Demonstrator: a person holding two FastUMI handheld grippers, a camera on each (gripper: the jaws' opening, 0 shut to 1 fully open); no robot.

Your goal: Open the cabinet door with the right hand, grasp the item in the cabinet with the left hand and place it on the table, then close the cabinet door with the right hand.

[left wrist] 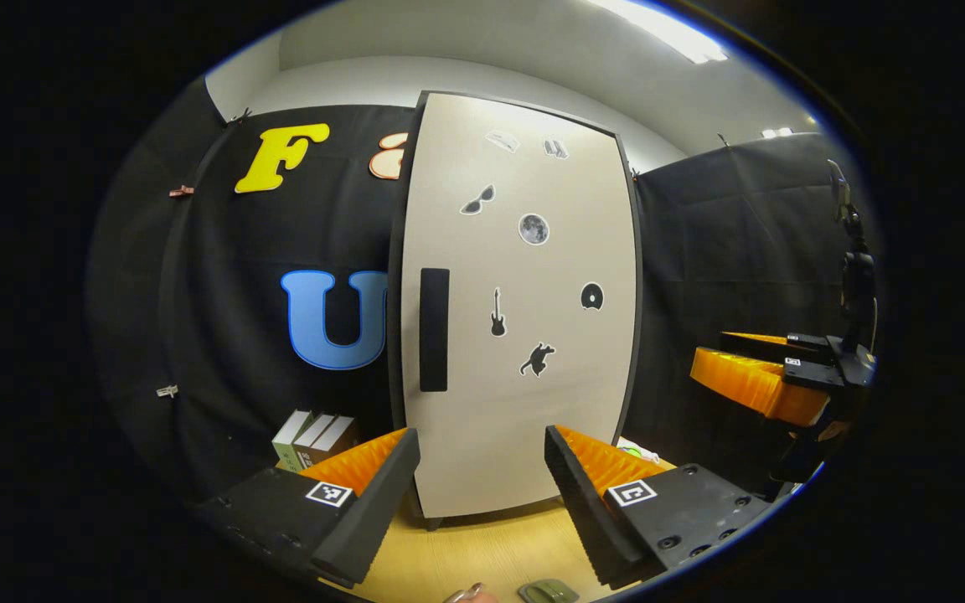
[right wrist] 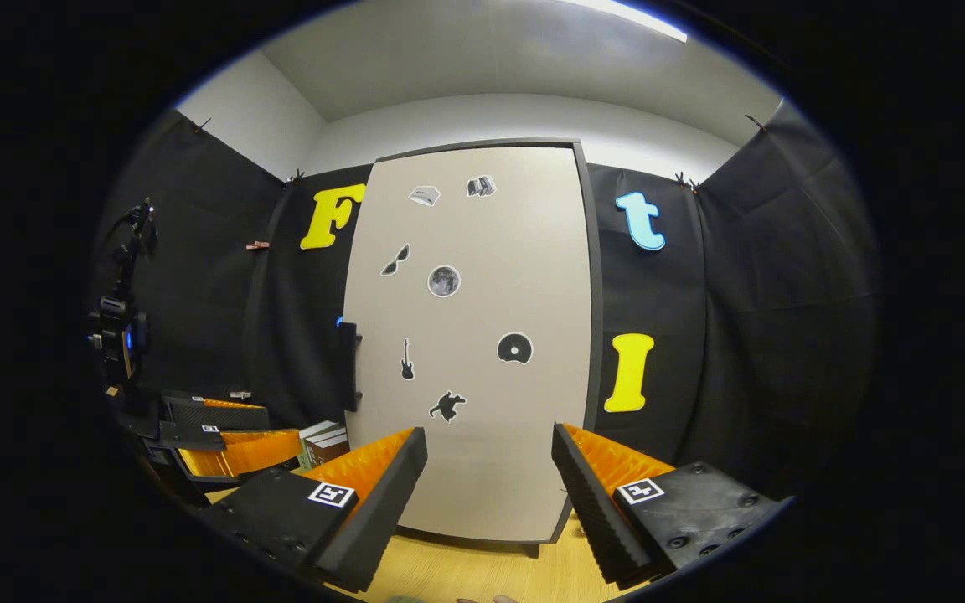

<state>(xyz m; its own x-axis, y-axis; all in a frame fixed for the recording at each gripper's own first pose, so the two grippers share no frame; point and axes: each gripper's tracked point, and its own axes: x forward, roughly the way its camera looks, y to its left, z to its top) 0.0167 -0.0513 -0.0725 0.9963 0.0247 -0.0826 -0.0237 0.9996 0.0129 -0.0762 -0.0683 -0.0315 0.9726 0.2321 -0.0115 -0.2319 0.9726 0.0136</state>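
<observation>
The cabinet [left wrist: 524, 276] stands upright on the wooden table [left wrist: 482, 548], its pale door shut and dotted with small stickers. A black vertical handle [left wrist: 434, 329] sits on the door's left edge. Whatever is inside is hidden. My left gripper [left wrist: 482, 494] is open, a short way in front of the door's lower part, touching nothing. In the right gripper view the same cabinet door [right wrist: 482, 352] and handle [right wrist: 348, 364] face me. My right gripper [right wrist: 489, 502] is open and empty, apart from the door. The two grippers are level with each other.
A few books [left wrist: 315, 435] stand on the table left of the cabinet, also books [right wrist: 323, 442] in the right gripper view. A flat green object [left wrist: 548, 592] lies on the table near me. The right gripper [left wrist: 710, 345] shows off to the right, the left gripper [right wrist: 281, 425] off to the left.
</observation>
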